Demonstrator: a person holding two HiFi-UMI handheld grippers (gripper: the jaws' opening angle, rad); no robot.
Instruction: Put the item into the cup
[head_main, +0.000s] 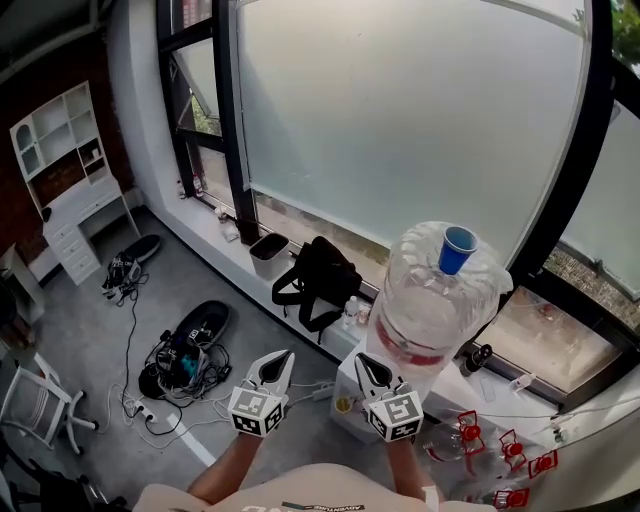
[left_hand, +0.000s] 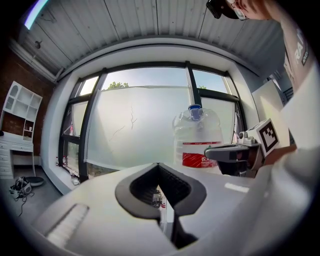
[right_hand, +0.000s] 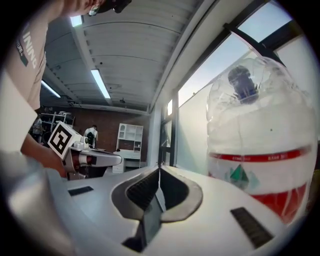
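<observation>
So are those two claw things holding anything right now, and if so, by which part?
Nothing is held. The left gripper and the right gripper both have their fingers shut together, with nothing between them.

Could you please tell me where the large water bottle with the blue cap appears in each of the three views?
Head view: the water bottle stands right of centre, seen from above, blue cap on top.
Left gripper view: the water bottle is right of centre, upright, farther off.
Right gripper view: the water bottle fills the right side, close up.
Shared landmark: the frosted window next to it.
</observation>
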